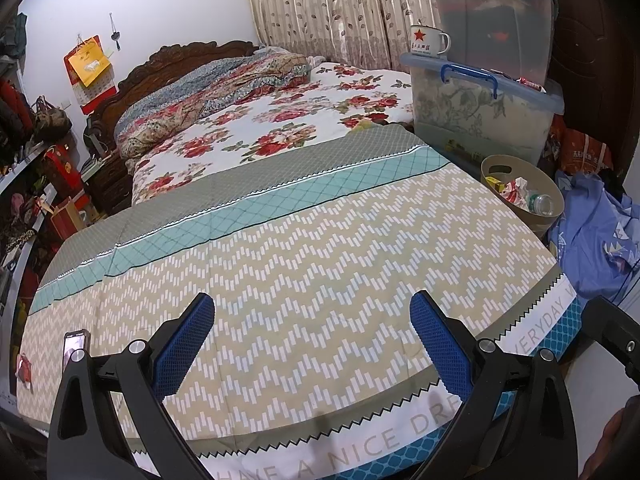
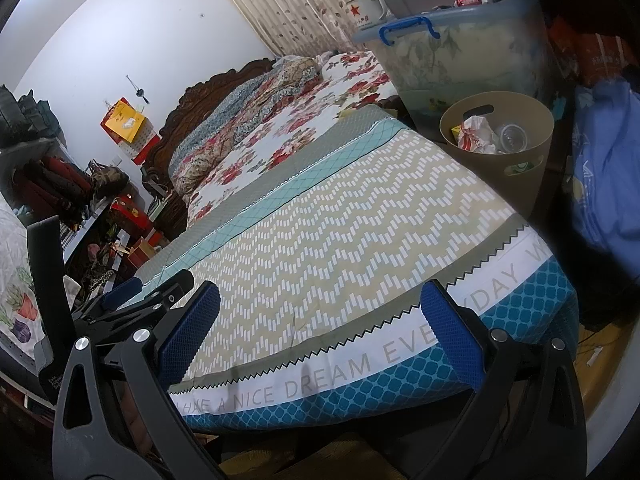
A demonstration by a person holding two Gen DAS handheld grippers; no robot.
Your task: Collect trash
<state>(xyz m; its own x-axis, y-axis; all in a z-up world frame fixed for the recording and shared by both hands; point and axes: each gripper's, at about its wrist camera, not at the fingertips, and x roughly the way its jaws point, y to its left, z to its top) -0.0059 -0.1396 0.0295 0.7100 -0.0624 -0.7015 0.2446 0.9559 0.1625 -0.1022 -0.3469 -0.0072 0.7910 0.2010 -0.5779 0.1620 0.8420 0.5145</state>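
A tan waste bin [image 1: 528, 226] [image 2: 480, 178] stands on the floor at the bed's right side. It holds crumpled red-and-white paper [image 1: 516, 192] [image 2: 474, 132] and a clear plastic bottle [image 1: 541, 204] [image 2: 514, 138]. My left gripper [image 1: 314, 320] hovers open over the zigzag bedspread [image 1: 320, 240] near the foot of the bed, with nothing between its blue pads. My right gripper [image 2: 320, 300] is also open and empty, over the foot edge of the bedspread [image 2: 360, 208]. A small red-and-white scrap [image 1: 24, 368] lies on the bed's far left edge beside a phone [image 1: 74, 350].
Stacked clear storage boxes [image 1: 480, 104] [image 2: 460, 48] with a red-star enamel mug [image 1: 428, 42] stand behind the bin. Blue cloth [image 1: 592, 240] [image 2: 600, 160] is piled to the bin's right. Cluttered shelves [image 1: 24, 160] line the left wall. A folded floral quilt [image 1: 208, 96] lies by the headboard.
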